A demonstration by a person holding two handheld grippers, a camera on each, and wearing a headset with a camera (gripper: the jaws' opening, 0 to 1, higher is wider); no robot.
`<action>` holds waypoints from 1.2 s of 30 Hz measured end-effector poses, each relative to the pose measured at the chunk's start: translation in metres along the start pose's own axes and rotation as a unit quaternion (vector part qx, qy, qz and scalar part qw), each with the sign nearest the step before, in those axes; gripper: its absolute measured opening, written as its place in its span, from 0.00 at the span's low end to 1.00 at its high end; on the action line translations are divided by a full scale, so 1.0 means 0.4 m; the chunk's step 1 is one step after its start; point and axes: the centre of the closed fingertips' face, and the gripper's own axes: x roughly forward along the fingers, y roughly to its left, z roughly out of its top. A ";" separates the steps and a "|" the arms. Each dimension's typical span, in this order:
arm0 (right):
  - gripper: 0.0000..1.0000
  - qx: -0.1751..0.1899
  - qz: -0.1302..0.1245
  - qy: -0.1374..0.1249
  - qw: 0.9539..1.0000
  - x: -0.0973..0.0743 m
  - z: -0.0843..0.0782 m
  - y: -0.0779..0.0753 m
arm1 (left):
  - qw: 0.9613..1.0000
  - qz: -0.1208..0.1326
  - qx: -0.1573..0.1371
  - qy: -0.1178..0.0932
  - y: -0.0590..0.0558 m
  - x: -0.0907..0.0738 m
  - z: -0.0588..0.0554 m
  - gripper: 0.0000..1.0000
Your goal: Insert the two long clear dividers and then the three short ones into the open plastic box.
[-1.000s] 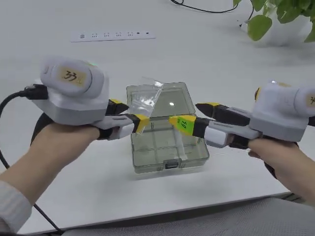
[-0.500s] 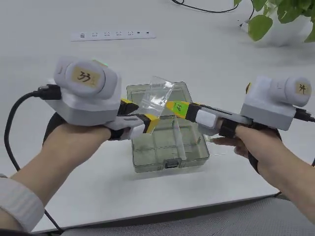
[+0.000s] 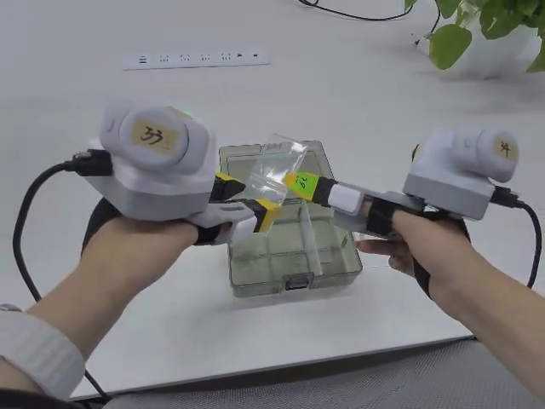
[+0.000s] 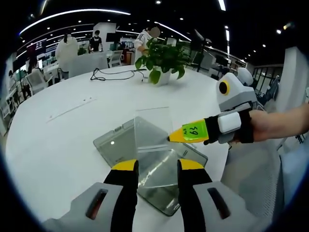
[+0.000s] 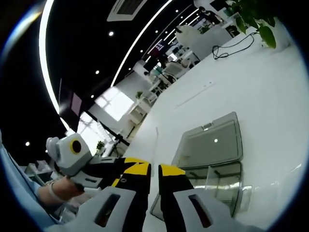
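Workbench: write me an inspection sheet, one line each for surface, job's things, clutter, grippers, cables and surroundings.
Surface: white table.
Job's things: open plastic box, lid laid back; fitted divider standing inside the box; held divider in the air above the box.
Clutter: power strip and potted plant on the far side.
Grippers: left gripper has the held divider between its fingers; right gripper pinches that divider's edge.
Cables: black cable from the left gripper; second cable from the right gripper; third cable lying near the plant.
Surroundings: open office with people in the background.
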 end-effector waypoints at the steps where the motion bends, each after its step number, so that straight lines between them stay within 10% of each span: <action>1: 0.06 -0.002 -0.001 0.003 1.000 0.000 -0.003 0.000 | 1.000 0.000 -0.002 0.000 -0.001 0.000 -0.002 0.30; 36: 0.02 0.024 -0.026 0.022 0.999 -0.007 -0.005 -0.017 | 1.000 -0.002 0.005 -0.013 -0.014 0.006 -0.009 0.34</action>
